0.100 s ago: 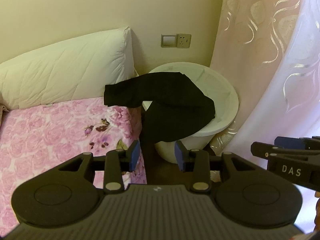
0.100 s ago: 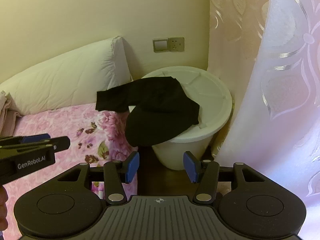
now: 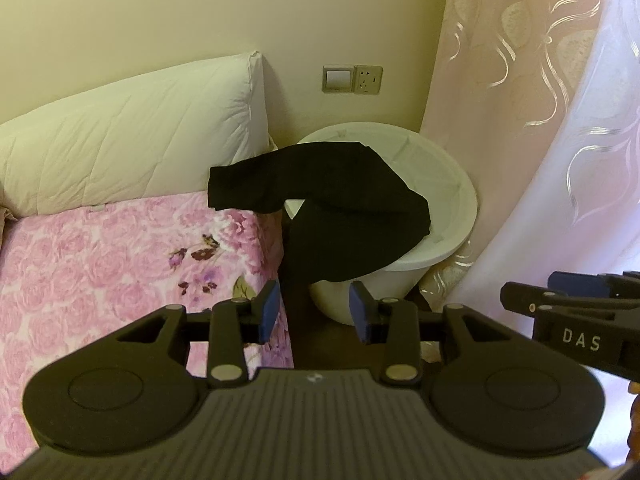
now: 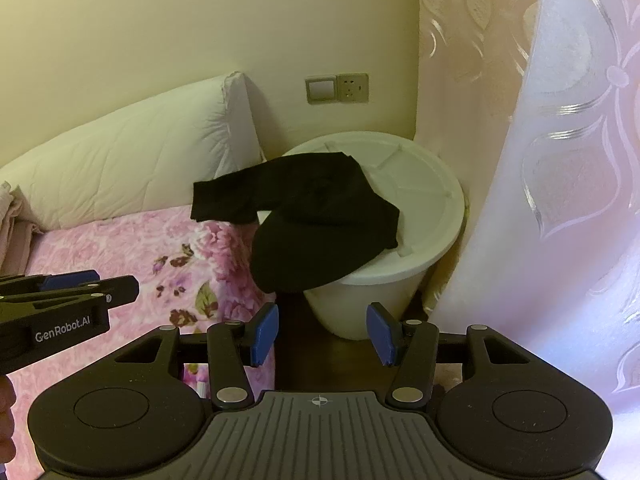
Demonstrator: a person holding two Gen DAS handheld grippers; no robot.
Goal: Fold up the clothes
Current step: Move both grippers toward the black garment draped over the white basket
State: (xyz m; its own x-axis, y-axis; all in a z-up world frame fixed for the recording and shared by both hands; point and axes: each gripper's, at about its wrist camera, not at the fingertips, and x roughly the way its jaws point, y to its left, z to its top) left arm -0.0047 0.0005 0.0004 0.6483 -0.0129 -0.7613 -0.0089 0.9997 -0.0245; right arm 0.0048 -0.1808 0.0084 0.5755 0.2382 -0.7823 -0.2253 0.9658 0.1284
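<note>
Room: cream wall is backing a bed corner, with a patterned curtain hanging down the right side.
Garment: black cloth is lying draped over the bin, one end reaching across onto the bed, another part hanging down over the bin's near-left rim; in the right view the same cloth is covering the left half of the bin top.
Bin: white round bin is standing on dark floor between the bed and the curtain, its top partly showing right of the cloth.
Bed: pink floral cover is spreading to the left, touching the cloth's end.
Pillow: white quilted pillow is leaning against the wall at the bed's head.
Wall plate: switch and socket are sitting on the wall above the bin.
Left gripper: left gripper is hovering short of the bin, fingers standing apart and gripping nothing, well clear of the cloth.
Right gripper: right gripper is hovering beside it, fingers spread wide, empty; its side is also showing at the left view's right edge.
</note>
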